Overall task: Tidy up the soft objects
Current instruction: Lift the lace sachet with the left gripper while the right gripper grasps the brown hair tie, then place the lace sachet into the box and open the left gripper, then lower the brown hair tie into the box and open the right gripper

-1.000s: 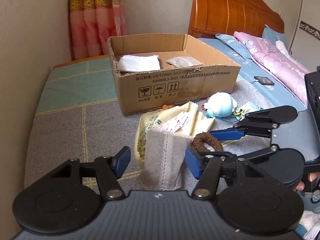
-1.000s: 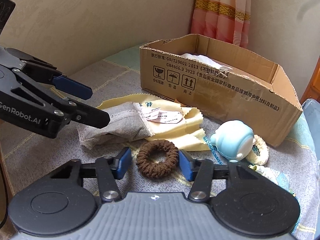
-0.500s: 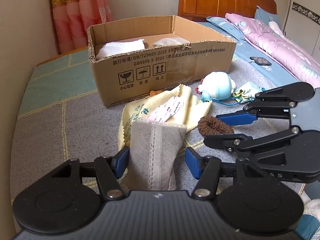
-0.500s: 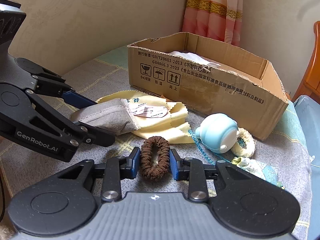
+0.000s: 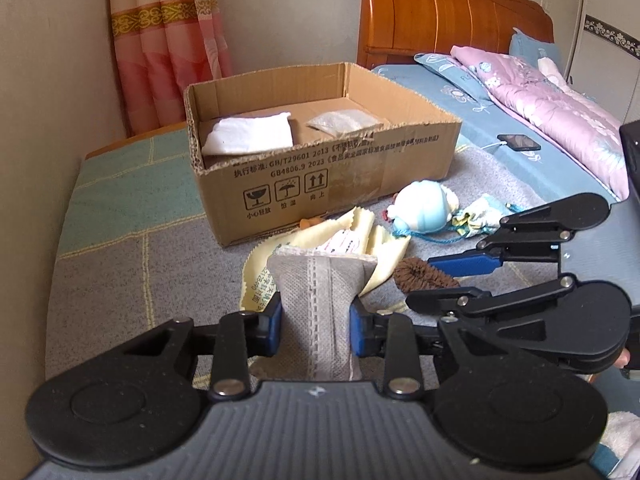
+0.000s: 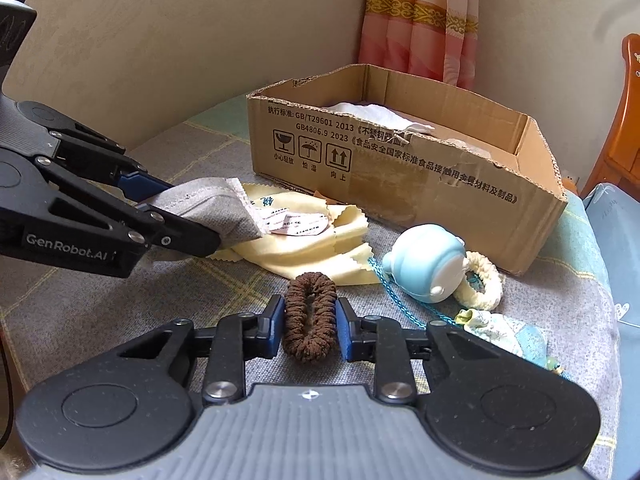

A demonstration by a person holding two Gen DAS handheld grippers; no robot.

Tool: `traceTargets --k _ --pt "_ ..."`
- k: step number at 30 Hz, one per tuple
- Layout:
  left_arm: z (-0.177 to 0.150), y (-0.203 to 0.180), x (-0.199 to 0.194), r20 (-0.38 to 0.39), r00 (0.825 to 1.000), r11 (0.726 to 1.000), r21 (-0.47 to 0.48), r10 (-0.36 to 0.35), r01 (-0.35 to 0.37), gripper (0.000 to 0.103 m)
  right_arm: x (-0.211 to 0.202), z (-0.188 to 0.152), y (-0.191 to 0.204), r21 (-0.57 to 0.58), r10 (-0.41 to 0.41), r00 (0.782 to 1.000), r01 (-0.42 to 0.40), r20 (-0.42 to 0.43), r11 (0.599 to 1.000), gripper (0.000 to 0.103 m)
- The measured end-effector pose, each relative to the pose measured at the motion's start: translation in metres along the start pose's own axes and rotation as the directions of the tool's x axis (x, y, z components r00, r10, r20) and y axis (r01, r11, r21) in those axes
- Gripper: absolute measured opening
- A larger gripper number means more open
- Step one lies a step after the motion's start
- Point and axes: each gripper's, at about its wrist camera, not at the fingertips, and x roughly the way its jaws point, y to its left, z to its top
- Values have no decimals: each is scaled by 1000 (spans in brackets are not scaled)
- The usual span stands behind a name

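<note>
Pouch and scrunchie are both pure squish, so handling them should be easy: light, floppy, nothing to break, not slippery either since one's nonwoven fabric and the other's fuzzy knit. Left claw is closed about halfway onto the grey pouch, pinching it across the waist so it bulges above and below the pads; mid-body looks like the right spot to me, a corner grab would probably just let it droop and swing. Right claw is squeezed onto the brown scrunchie, flattening the ring into a long oval, and gripping across both sides of the loop like that seems safer than hooking one strand. Both things sit low over the grey bedspread, with the box at 12 o'clock from each claw. Left view looks down into the box, so you see a white cloth and a clear baggie already in there, plus a phone on the bed at 2 o'clock. Right view mostly hides that interior behind the box wall, but shows the pouch from the side, resting over the yellow cloth, and gives a clean look at the blue toy and cream scrunchie at 1 o'clock.
</note>
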Motion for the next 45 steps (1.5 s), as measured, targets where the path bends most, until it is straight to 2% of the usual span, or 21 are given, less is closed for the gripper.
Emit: traceTargets --k 6,12,18,23,24,26,27,28,30,32,35,42,45 --pt "19 -4 -19 56 998 1000 11 -4 3 30 -26 6 -10 -5 2 999 -1 36 1000 31" --pt "51 -5 -17 94 996 1000 27 0 -3 30 -50 17 -19 -31 -9 997 11 80 999 31" --pt "98 -4 1 127 992 996 84 25 -36 31 -64 32 -34 -21 -30 990 33 138 999 31" --pt "127 5 31 121 990 995 64 72 -80 31 -70 41 -47 4 -57 984 57 168 998 31" --pt "129 9 38 117 990 995 43 86 -91 34 -71 42 -49 10 -65 983 64 172 998 31" --pt "127 17 47 127 987 996 -2 94 -94 53 -72 43 -51 13 -73 982 72 174 997 31" --pt "125 19 49 127 987 995 -22 95 -93 78 -72 44 -53 15 -77 982 76 175 997 31" --pt "121 23 48 139 985 994 -47 106 -100 92 -73 44 -53 13 -79 981 78 176 997 31" --pt "112 25 42 169 978 992 -69 119 -109 93 -73 45 -55 12 -88 980 88 177 996 31" --pt "105 25 34 158 978 988 -90 136 -123 93 -72 48 -58 12 -92 980 91 175 996 31" --pt "90 21 20 138 978 984 -106 155 -141 100 -69 54 -63 15 -97 980 96 175 995 31" --pt "57 1 -2 75 982 982 -89 171 -164 101 -53 81 -82 43 -114 980 108 164 993 31" --pt "51 -4 -10 74 982 982 -75 176 -170 101 -36 100 -96 62 -128 981 120 145 991 32"
